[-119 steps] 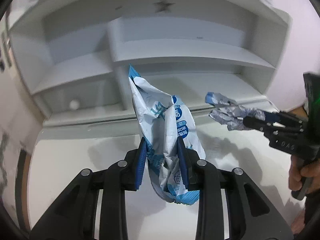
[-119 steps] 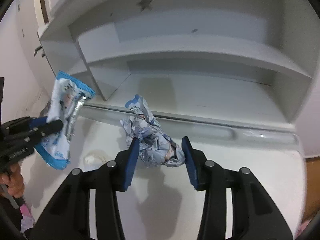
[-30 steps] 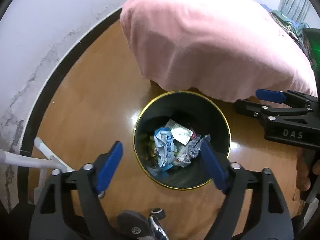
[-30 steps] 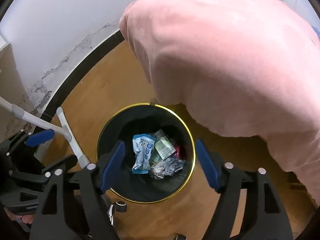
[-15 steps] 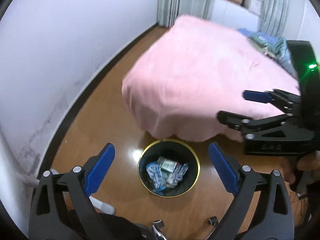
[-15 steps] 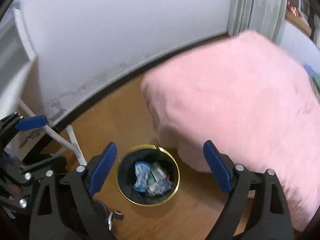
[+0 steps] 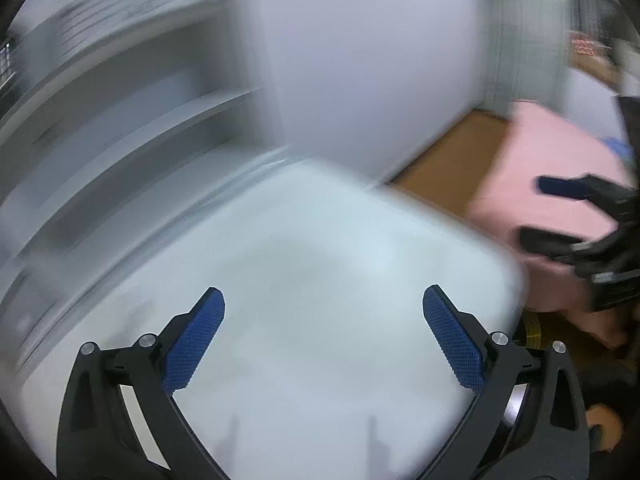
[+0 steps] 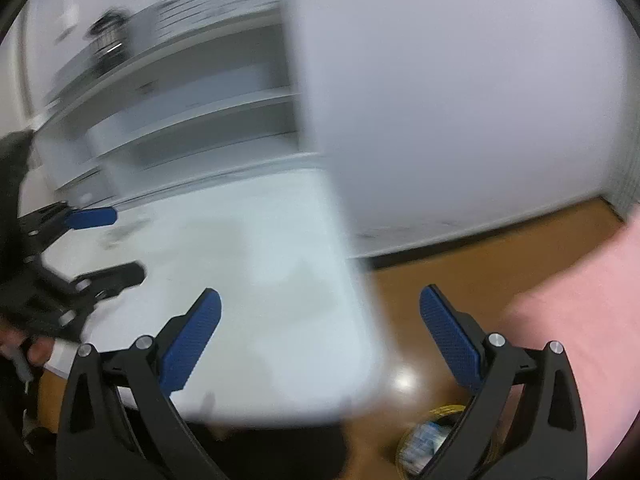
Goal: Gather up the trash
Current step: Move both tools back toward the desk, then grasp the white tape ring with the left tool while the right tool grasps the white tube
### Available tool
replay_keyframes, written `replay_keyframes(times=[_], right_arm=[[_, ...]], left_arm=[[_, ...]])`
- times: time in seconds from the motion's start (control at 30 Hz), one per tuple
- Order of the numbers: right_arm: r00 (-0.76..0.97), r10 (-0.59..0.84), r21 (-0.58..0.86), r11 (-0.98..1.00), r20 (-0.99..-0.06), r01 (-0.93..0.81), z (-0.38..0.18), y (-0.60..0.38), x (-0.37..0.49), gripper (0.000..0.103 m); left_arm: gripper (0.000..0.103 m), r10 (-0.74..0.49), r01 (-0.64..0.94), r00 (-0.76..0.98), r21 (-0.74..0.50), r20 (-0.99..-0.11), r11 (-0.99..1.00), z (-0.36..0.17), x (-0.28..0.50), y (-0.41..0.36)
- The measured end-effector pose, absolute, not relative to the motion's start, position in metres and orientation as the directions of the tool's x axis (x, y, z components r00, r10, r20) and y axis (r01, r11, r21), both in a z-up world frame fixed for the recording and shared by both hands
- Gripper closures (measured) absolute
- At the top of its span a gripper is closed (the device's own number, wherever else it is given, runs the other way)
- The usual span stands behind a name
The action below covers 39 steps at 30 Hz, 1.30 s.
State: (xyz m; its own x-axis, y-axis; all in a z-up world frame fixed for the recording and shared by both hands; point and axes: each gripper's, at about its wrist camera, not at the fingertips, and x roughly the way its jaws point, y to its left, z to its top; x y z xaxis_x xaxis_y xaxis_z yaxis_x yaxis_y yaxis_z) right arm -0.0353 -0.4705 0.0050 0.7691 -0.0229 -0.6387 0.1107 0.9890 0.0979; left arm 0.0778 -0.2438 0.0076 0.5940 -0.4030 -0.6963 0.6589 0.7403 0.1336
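Both claws gape empty, left claw (image 7: pixel 323 330) and right claw (image 8: pixel 320 330), over the blurry worktop (image 7: pixel 320 272) (bin (image 8: pixel 432 440) lower right): slow down, scan for leftover trash.

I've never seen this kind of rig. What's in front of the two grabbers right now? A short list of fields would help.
left gripper: open, empty, above the white desk
right gripper: open, empty, over the desk's edge
trash bin: on the wooden floor, gold rim, wrappers inside, partly hidden by the right gripper
shelves: white, behind the desk
pink bed cover: at the right
image quality: heavy motion blur
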Motion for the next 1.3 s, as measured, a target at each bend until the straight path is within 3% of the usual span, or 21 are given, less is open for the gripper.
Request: replay_keyframes(times=[0.17, 0.33, 0.63, 0.97, 1.17, 1.27, 1.3], right_arm=[[0.716, 0.153, 0.139, 0.987, -0.681, -0.08, -0.008, -0.364, 0.061, 0.007], [0.66, 0.174, 0.096, 0.984, -0.731, -0.153, -0.024, -0.271, 0.14, 0.007], [0.584, 0.14, 0.095, 0.99, -0.8, -0.106, -0.056, -0.2, 0.229, 0.007], [0.563, 0.12, 0.077, 0.992, -0.818, -0.099, -0.073, -0.219, 0.217, 0.008], [0.561, 0.104, 0.04, 0.991, -0.821, -0.125, -0.073, -0.219, 0.222, 0.025], [0.568, 0.086, -0.01, 0.986, -0.819, -0.164, -0.073, -0.209, 0.224, 0.036], [0.567, 0.097, -0.007, 0.984, -0.818, -0.179, -0.073, -0.207, 0.224, 0.044]], left_arm=[[0.007, -0.206, 0.412, 0.645, 0.108, -0.736, 0.905, -0.013, 0.137, -0.096], [0.007, -0.135, 0.316, 0.651, 0.105, -0.747, 0.943, -0.028, 0.149, -0.026], [0.007, -0.166, 0.286, 0.623, 0.025, -0.765, 0.958, -0.045, 0.174, 0.005], [0.007, -0.197, 0.339, 0.612, 0.028, -0.766, 0.94, -0.052, 0.186, -0.001], [0.007, -0.209, 0.38, 0.605, 0.048, -0.768, 0.924, -0.056, 0.199, -0.022], [0.007, -0.22, 0.397, 0.599, 0.047, -0.77, 0.917, -0.057, 0.204, -0.031], [0.007, -0.22, 0.4, 0.597, 0.048, -0.772, 0.915, -0.058, 0.206, -0.032]])
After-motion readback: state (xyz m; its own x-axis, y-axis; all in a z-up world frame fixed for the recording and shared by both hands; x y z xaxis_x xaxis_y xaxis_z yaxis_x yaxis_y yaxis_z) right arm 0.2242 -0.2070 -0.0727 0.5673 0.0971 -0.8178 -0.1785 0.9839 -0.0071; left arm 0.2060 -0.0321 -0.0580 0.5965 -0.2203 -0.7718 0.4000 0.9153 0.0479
